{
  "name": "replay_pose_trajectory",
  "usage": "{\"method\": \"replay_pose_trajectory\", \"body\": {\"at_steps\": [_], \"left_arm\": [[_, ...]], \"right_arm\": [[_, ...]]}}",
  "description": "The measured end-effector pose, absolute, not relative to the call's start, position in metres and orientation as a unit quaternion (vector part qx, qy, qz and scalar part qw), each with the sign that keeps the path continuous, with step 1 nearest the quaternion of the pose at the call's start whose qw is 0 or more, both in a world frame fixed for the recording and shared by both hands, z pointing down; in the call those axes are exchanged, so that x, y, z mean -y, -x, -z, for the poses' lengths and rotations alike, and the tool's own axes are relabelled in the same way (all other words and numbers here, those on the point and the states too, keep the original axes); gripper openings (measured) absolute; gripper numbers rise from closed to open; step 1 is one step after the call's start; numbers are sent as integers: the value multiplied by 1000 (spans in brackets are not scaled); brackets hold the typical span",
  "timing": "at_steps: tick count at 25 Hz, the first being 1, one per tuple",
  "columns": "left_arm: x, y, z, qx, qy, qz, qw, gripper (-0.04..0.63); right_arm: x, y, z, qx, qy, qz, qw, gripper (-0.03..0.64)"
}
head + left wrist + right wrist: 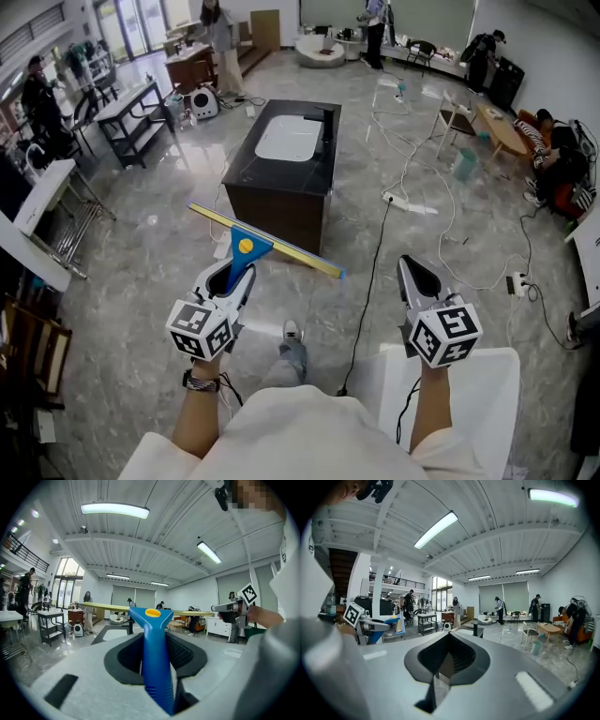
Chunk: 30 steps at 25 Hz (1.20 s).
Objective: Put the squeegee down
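Note:
A squeegee (246,251) with a blue handle and a long yellow blade is held out in the air over the floor. My left gripper (228,274) is shut on its handle. In the left gripper view the blue handle (154,658) runs up between the jaws, and the blade lies crosswise beyond the tips. The black cabinet (246,183) with a white top stands just ahead of the blade. At the right my right gripper (413,268) is shut with nothing in it. In the right gripper view its tips (449,637) meet, and the squeegee (387,625) shows at the far left.
Cables (370,281) and a power strip (393,199) lie across the grey floor right of the cabinet. A white table (492,384) stands at the bottom right. Metal racks (131,117) line the left side. Several people stand far off at the back.

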<state>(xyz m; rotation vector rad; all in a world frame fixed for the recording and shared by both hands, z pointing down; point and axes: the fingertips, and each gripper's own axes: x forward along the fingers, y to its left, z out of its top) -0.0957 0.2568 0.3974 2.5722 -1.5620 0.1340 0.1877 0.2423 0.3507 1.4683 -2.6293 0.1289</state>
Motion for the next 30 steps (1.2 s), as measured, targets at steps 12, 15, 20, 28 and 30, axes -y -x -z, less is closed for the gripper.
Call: {"method": "replay_pose_trajectory", "body": {"at_steps": [12,15,20,28,30], "left_arm": [[-95,123,-400,506,-858,-41,72,134],[-52,130,-397,502,-861,-41,73,133],[15,134,-387,495,-865,-41,70,133],[78,157,-391,493,-866,-44,71,133],[93,161,-395,491,-867,-48,75,133]], "right_arm": [[-91,-162,-344,869,-489,-51,49,6],[-54,-152,-339,871,-486,-47,49,6],[6,-141,-326,875,-481,-30,57,6],[69,-117,-331,873,-484,-28,48,6],[83,-113,-336,873,-484,-35,52,6]]}}
